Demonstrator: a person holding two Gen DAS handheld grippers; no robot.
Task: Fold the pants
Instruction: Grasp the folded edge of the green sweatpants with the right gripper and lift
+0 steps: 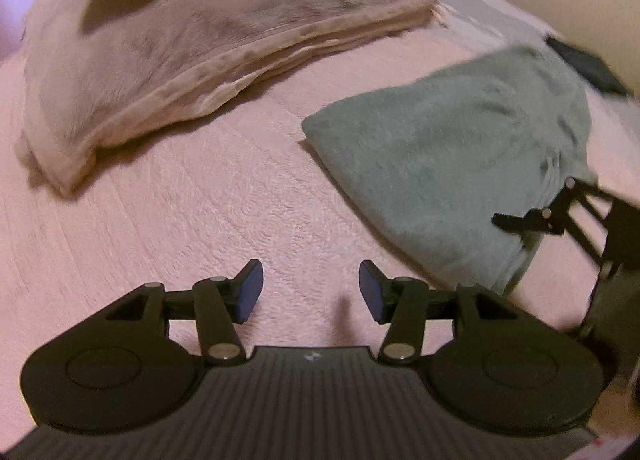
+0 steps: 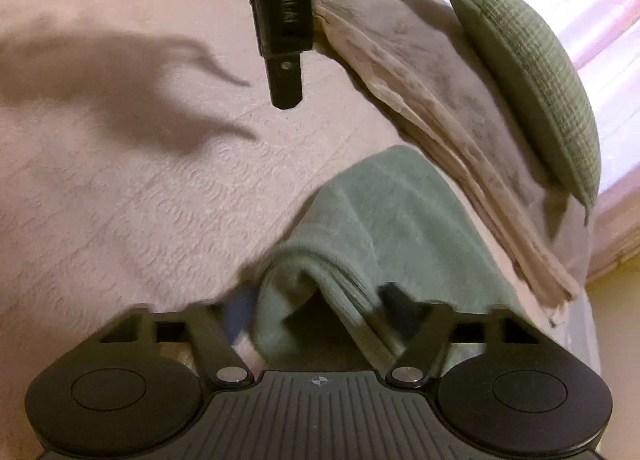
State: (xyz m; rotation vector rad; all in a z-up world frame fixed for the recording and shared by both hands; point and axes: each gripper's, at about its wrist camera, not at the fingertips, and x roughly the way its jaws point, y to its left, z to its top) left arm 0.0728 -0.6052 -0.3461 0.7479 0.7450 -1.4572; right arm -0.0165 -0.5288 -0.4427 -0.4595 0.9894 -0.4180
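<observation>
We are holding the left tongs (image 1: pixel 311 291) with jaws spread apart and nothing between the blue pads (image 1: pixel 250 292); they are hovering over bare pink bedspread (image 1: pixel 160 220). The right tongs (image 2: pixel 316 300) are straddling a raised fold of the green pants (image 2: pixel 384 212). The fabric is sitting between the two fingers, but the tips are blurred, so we cannot tell whether the jaws are clamping it or only resting around it.

In the left wrist view, the pants (image 1: pixel 448 148) are lying folded into a compact pad on the bed, to the right of the left tongs, and the right tongs (image 1: pixel 532 220) are touching their near right edge. The pants are just beside, and apart from, a beige folded blanket (image 1: pixel 180 60) lying farther away and to the left.

In the right wrist view, a green checked cushion (image 2: pixel 540 92) is leaning on that blanket (image 2: pixel 432 92) at the far right, next to a bright curtained window (image 2: pixel 580 0). The black body of the left tongs (image 2: pixel 280 20) is hanging in at the top, casting a shadow on the bedspread (image 2: pixel 100 200).
</observation>
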